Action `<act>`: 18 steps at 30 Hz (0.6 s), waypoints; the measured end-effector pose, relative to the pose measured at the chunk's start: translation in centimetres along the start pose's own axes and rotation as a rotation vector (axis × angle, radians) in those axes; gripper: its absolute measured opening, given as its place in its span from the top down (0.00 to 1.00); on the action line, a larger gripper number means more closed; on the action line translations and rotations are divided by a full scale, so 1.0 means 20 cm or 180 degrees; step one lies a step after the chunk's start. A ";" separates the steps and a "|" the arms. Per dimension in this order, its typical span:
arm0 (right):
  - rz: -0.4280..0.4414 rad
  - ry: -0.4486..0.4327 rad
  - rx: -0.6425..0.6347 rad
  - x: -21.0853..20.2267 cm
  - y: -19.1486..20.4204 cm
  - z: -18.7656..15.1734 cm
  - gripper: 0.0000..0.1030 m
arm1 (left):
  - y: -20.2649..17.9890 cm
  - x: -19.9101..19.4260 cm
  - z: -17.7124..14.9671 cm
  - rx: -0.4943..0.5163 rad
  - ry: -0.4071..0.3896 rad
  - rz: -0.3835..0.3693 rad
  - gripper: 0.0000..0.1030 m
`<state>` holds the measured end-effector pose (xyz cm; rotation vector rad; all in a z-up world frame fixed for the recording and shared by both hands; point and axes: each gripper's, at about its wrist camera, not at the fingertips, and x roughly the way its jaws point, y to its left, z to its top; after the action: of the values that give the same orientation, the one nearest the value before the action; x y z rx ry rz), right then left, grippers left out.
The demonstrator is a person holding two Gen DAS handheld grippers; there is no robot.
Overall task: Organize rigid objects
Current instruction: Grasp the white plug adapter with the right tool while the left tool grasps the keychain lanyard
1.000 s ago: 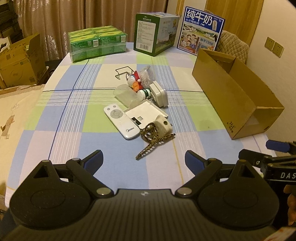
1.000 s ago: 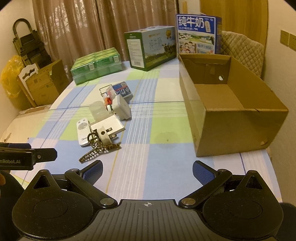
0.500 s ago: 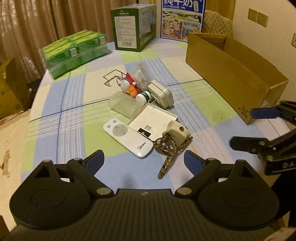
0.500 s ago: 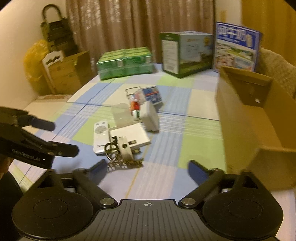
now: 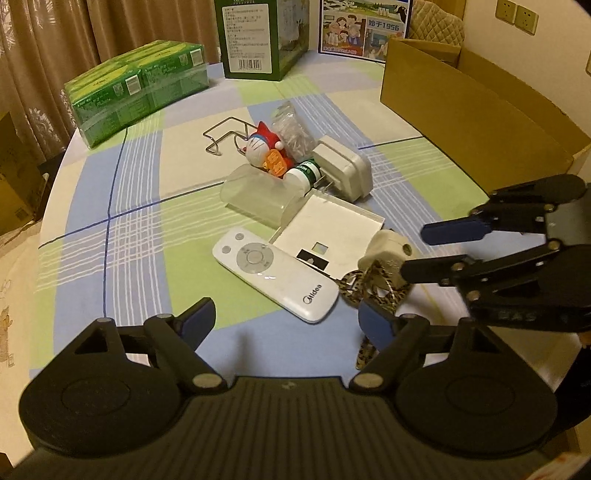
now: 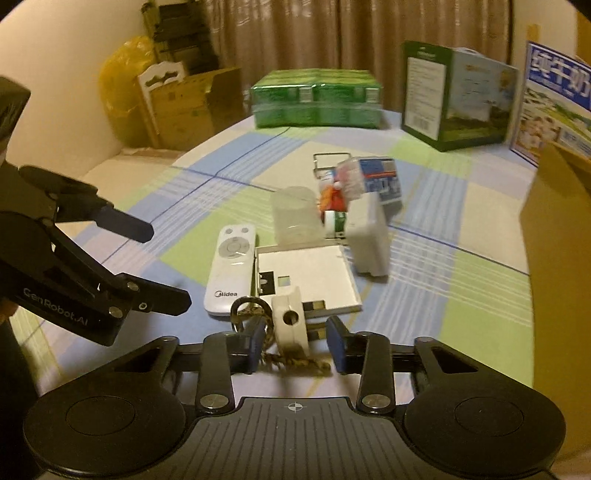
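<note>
**Scene status: rigid objects on table, right gripper on plug**

1. Table (image 5: 129, 258): covered by a checked cloth in blue, green and cream. All items below rest on it.
2. Cardboard box (image 5: 461, 122): open-topped, standing along the right side of the table in the left wrist view, well apart from the central pile.
3. Far edge: a shrink-wrapped green pack (image 5: 136, 85), an upright green carton (image 5: 255, 40) and a blue printed carton (image 5: 362, 29), side by side.
4. Left gripper (image 5: 286, 312): jaws wide apart and just been closing. Nothing lies between the pads. The near end of the remote control (image 5: 277, 277) lies just ahead of the fingertips, with no contact visible.
5. Right gripper (image 6: 295, 332): jaws drawn in narrow, one on each side of the white plug (image 6: 290, 321) and closed on it. The plug sits at the near edge of the pile, with its metal pins towards the right-hand pad.
6. Central pile:
   - flat white panel (image 5: 328, 229), touching the remote control and the plug
   - grey-white adapter block (image 5: 347, 170), behind the panel
   - clear plastic container (image 5: 258, 199), lying on its side
   - red and white toy figure (image 5: 266, 147)
   - small green-labelled bottle (image 5: 304, 173), between toy and adapter
   - wire rack (image 5: 225, 133), at the far side
   - patterned strap (image 5: 369, 291) with key ring, beside the plug
</note>
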<state>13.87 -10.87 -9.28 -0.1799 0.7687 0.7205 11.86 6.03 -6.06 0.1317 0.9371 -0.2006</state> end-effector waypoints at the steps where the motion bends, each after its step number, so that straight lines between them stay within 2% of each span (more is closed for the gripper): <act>1: -0.0004 0.0018 -0.0040 0.02 0.01 0.00 0.70 | 0.00 0.01 0.00 0.0020 0.0000 -0.0003 0.21; 3: -0.0023 0.0046 -0.0110 0.07 0.02 0.00 0.75 | 0.00 0.02 0.00 0.0061 -0.0002 -0.0016 0.21; 5: -0.0036 0.0047 -0.0172 0.09 0.02 0.01 0.84 | -0.01 0.02 0.00 0.0105 -0.0014 -0.0053 0.21; 12: -0.0244 -0.0033 0.0001 -0.01 -0.07 -0.03 0.85 | -0.12 0.06 0.00 0.0416 -0.0119 -0.0326 0.21; 16: -0.0447 -0.0028 0.0153 -0.11 -0.15 -0.10 0.85 | -0.23 0.12 -0.01 0.0750 -0.0159 -0.0386 0.22; 18: -0.0544 0.0000 0.0205 -0.14 -0.18 -0.13 0.85 | -0.28 0.15 -0.01 0.1019 -0.0170 -0.0352 0.25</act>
<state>13.26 -16.09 -9.55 -0.1848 0.7656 0.5332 12.12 0.22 -8.84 0.3684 0.8546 -0.4543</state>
